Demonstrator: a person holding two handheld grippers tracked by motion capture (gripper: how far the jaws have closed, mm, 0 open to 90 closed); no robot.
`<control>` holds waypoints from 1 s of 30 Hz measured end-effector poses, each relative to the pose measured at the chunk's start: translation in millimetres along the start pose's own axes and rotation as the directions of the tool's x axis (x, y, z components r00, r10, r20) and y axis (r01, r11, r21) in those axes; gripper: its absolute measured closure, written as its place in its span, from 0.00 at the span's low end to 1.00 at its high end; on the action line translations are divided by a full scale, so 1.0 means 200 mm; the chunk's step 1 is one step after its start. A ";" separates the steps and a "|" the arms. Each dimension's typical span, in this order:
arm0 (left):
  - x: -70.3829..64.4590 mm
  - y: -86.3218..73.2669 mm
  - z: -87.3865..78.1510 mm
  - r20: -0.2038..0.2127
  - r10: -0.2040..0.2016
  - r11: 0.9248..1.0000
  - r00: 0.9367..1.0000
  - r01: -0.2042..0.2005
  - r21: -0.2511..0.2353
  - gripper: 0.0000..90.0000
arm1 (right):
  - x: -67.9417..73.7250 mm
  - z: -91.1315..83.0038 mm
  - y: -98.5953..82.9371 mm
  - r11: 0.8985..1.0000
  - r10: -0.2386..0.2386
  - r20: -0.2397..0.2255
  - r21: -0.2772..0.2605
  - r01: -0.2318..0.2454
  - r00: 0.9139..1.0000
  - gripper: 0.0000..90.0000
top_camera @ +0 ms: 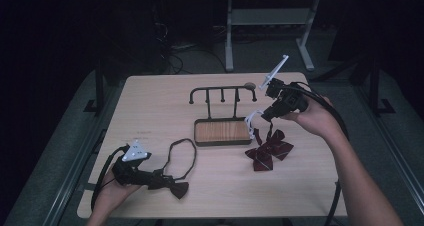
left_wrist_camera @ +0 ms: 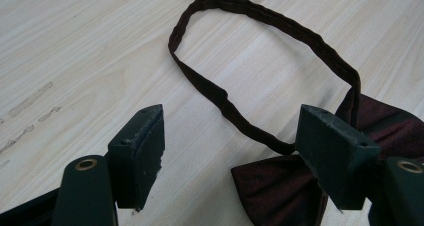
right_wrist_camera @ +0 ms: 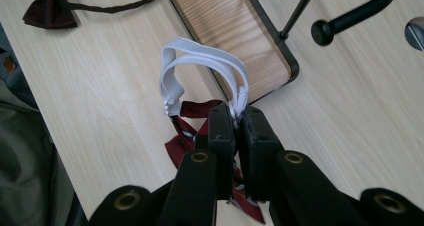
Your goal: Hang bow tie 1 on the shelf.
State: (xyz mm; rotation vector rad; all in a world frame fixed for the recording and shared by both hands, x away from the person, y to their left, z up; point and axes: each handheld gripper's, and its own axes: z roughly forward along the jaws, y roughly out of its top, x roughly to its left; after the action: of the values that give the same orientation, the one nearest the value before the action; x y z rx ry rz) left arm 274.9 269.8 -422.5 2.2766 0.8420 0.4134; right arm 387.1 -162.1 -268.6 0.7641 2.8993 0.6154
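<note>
Right claw (right_wrist_camera: 238,118) pinches the white strap (right_wrist_camera: 200,61) of the red bow (top_camera: 268,153), apparently lifted above the counter (top_camera: 150,106). Left claw (left_wrist_camera: 230,151) gapes over the dark bow (left_wrist_camera: 280,186).

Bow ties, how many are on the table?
2. The dark bow tie lies near the front left, between the open jaws of the left tool. The red plaid bow tie sits right of the wooden stand, its white strap pinched by the right tool.
</note>
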 end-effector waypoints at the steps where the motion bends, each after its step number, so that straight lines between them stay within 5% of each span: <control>1: 0.00 0.00 0.00 0.000 0.002 1.000 1.000 -0.002 0.000 0.31 | 0.00 0.00 0.01 1.000 -0.004 0.003 -0.001 0.004 1.000 0.94; 17: 0.00 -0.01 -0.01 -0.001 -0.001 1.000 1.000 0.001 0.001 0.31 | -0.03 -0.03 0.08 1.000 -0.002 0.006 0.000 0.002 1.000 0.94; 30: 0.00 -0.01 0.00 0.003 0.002 1.000 1.000 -0.002 0.006 0.31 | -0.15 -0.03 0.14 0.999 0.053 0.027 0.009 -0.054 0.998 0.94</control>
State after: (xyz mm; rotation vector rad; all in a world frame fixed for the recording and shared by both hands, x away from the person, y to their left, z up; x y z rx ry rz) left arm 273.4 270.5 -423.3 2.2833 0.8408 0.4083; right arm 424.0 -156.8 -252.8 0.8469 2.8683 0.5913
